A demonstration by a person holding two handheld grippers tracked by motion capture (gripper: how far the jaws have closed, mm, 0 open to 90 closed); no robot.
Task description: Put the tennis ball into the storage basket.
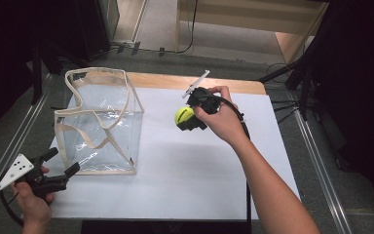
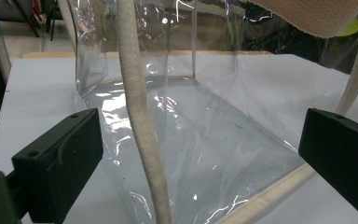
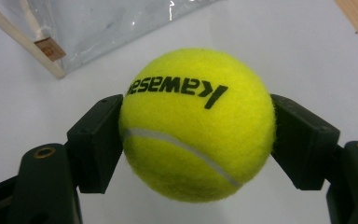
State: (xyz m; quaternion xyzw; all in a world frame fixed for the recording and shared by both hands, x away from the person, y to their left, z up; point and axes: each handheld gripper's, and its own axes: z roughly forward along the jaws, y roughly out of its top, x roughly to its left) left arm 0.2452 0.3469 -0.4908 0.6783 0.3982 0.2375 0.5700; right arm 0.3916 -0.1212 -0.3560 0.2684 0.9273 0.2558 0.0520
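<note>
A yellow tennis ball [image 3: 196, 123] is clamped between the two black jaws of the right gripper [image 1: 191, 116], the pads being pressed against its opposite sides; the ball is held clear of the white table sheet [image 1: 190, 165], right of the clear plastic bag [image 1: 100, 122]. The bag is seen standing upright with its mouth open and its beige straps [image 2: 137, 107] draped over the rim. The left gripper [image 1: 61, 163] is held at the bag's near lower corner, its jaws spread wide on either side of the plastic wall, with nothing gripped
</note>
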